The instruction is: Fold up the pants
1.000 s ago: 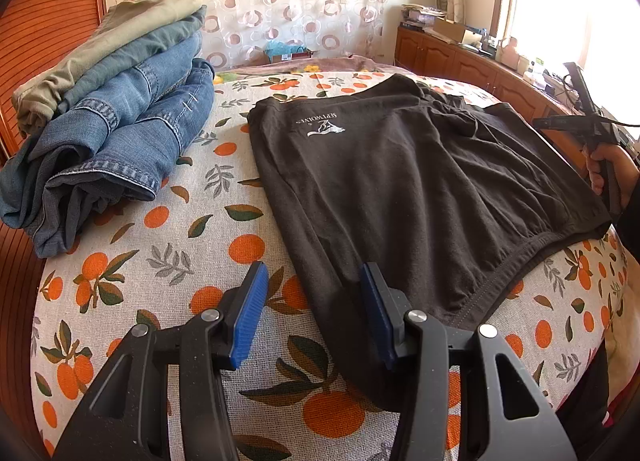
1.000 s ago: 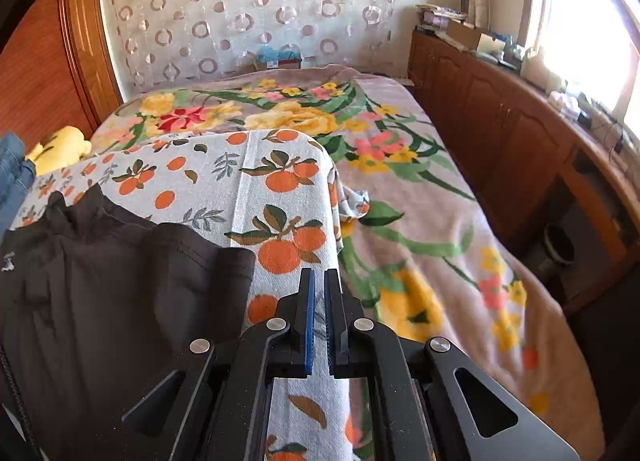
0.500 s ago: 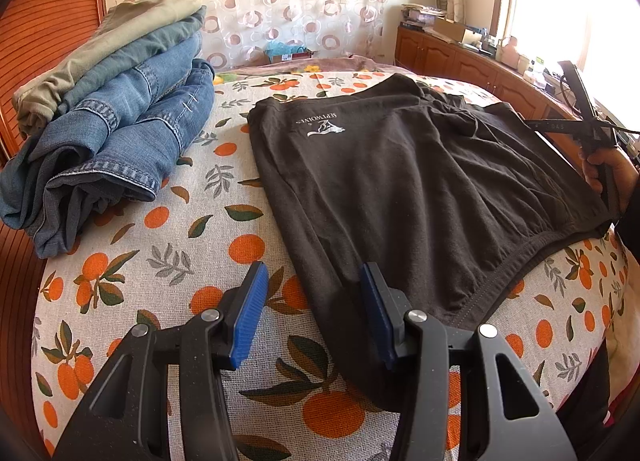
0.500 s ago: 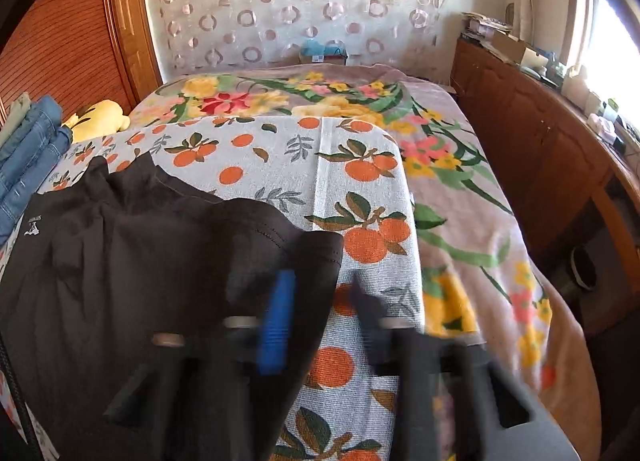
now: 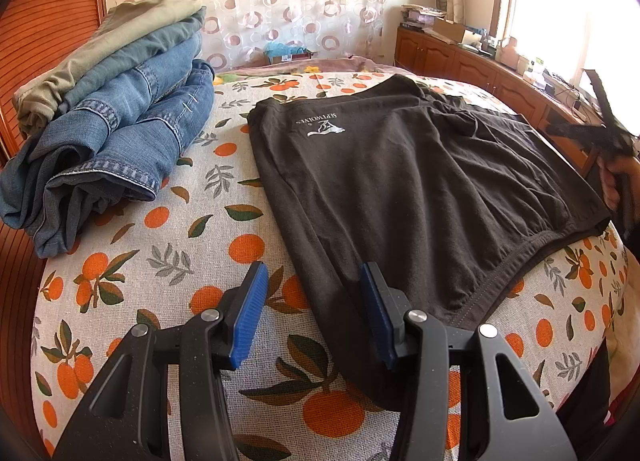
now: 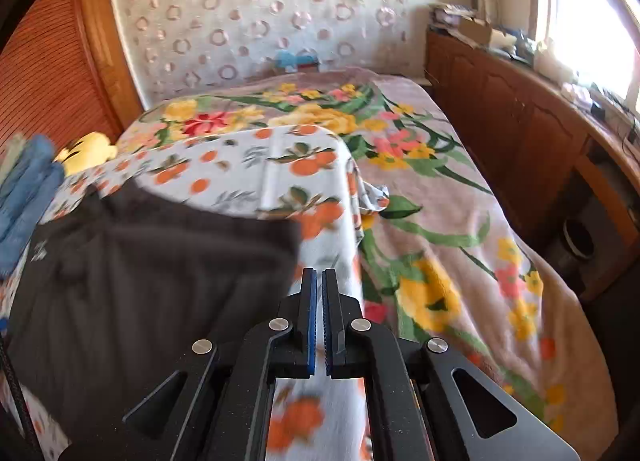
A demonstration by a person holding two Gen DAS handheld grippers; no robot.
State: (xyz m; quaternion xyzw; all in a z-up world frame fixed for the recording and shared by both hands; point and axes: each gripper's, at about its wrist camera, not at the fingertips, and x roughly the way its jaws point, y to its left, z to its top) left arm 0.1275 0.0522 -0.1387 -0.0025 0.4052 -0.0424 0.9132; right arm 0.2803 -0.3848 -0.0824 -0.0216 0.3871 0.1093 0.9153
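Although the black pants [image 5: 420, 189] lie spread flat on the orange-print cloth [image 5: 224, 237], no finished compact fold shows. Left gripper [image 5: 312, 309] hovers with fingers apart at their near edge; right gripper [image 6: 319, 317] is closed, empty, beside them.

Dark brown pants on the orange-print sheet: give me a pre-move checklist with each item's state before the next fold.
1. Dark brown pants lie spread on the orange-print sheet: ok.
2. Left gripper open, its jaws straddling the pants' near edge: ok.
3. Right gripper ready to grasp: not ok, shut on nothing.
4. Stack of folded blue jeans and olive trousers apart from the pants: ok.
5. Fabric wrinkle-free: not ok, creases near the waistband.
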